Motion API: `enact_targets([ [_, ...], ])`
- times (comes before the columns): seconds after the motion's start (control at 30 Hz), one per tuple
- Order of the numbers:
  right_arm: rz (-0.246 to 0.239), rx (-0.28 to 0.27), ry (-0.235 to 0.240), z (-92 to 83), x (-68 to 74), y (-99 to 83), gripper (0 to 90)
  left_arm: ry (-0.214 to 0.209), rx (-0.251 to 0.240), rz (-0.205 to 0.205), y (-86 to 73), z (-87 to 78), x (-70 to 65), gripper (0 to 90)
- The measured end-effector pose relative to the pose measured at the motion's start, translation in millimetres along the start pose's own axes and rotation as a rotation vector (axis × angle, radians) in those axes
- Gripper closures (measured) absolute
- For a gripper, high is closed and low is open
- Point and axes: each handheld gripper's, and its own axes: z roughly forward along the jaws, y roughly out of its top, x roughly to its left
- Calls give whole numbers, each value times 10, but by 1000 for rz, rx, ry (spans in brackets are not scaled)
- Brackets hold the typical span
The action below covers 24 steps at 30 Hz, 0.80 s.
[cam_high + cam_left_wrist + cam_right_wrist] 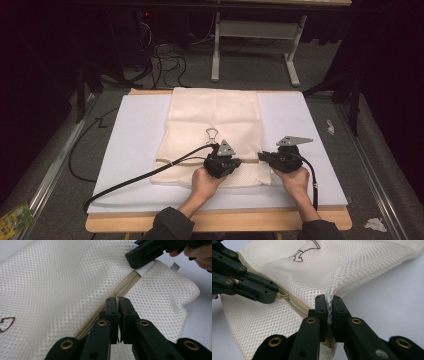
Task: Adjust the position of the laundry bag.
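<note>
Both pairs of black fingers are pinched tight on a cream mesh bag (215,135). Up close, the left gripper (117,301) squeezes the zipper (105,312) of the bag, right where a small pull sits between its jaws. In its own close view, the right gripper (329,301) bites a bunched-up bit of mesh at the right end of the zipper line.

From above, the bag lies flat on a white sheet (135,150) that covers a wooden table (215,222). It sits in the middle of the sheet and reaches to the far edge. A little brown hanger picture (211,134) is drawn on it, just past the left gripper. The zipper runs left to right across the near part of the bag. Each hand (204,181) comes in from the near side, and the two grippers are near each other on that zipper line. A black cable (145,176) trails off to the left.
</note>
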Motion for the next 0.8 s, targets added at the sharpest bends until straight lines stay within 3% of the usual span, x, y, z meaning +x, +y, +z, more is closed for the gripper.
enact_targets([
  [0.8,-11,12,-6,15,-8,31,862,10,-10,-10,-32,-188,82,872],
])
